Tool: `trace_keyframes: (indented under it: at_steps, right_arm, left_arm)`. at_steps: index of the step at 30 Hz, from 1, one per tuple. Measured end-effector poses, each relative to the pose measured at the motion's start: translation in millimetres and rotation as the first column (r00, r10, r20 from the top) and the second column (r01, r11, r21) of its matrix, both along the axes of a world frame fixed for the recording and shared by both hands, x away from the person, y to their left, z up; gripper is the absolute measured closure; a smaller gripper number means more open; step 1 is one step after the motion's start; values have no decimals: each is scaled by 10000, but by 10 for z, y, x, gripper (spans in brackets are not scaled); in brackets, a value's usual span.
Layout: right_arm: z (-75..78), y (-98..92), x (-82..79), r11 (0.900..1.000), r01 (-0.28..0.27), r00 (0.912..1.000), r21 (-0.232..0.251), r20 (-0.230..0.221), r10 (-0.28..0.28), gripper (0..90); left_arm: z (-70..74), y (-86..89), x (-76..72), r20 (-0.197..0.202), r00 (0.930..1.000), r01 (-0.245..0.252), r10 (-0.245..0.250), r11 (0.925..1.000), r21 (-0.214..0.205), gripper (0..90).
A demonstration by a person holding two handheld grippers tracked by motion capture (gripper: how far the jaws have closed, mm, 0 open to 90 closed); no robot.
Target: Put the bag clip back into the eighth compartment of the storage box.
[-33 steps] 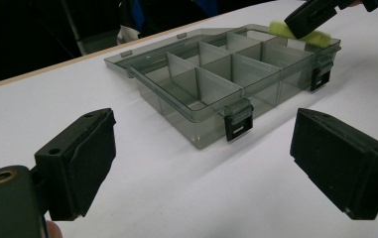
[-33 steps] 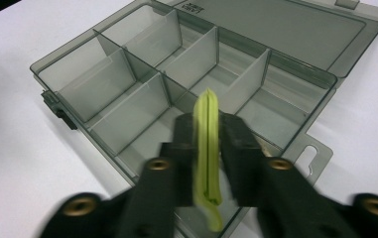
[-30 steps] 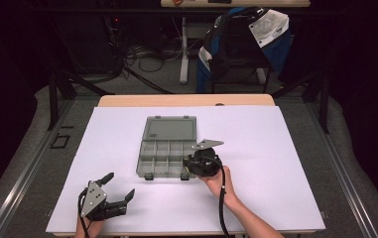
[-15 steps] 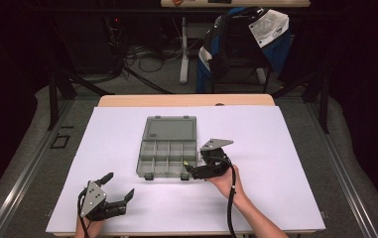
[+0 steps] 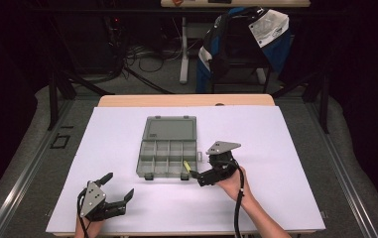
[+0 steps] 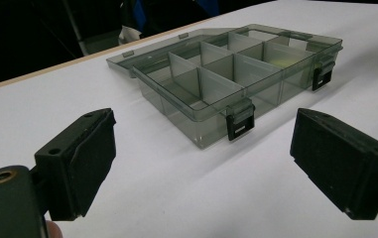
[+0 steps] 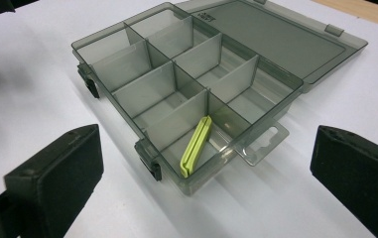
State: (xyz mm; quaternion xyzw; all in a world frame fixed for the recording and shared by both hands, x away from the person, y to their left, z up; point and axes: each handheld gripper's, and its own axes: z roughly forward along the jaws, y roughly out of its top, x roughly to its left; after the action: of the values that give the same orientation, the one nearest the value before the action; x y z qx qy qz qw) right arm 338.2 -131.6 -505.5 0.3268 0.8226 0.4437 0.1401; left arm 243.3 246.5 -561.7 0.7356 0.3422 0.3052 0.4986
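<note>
While your right gripper (image 5: 195,174) hovers at 4 o'clock off box (image 5: 168,151), jaws just opened empty, backed off; yellow-green clip (image 7: 196,146) lies in corner compartment. Left gripper (image 5: 119,187) open, unmoved.

an open grey compartment box (image 5: 168,151) sits mid-table on the white sheet (image 5: 285,198), lid flat behind it. a yellow-green clip (image 5: 187,166) lies at its near right corner, just before the right gripper (image 5: 200,177), whose jaws have just been opening, nothing between them. the left gripper (image 5: 117,187) rests open near the front left, well apart.
</note>
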Motion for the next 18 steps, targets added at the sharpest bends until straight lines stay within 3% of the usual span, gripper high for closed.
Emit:
trace_keyframes:
  at_steps: [18]
  right_arm:
    - [34,-276,-198,9997,183,9980,-172,602,-173,0]
  left_arm:
    - [-3,-9,5,-23,10000,16,-16,10000,23,105]
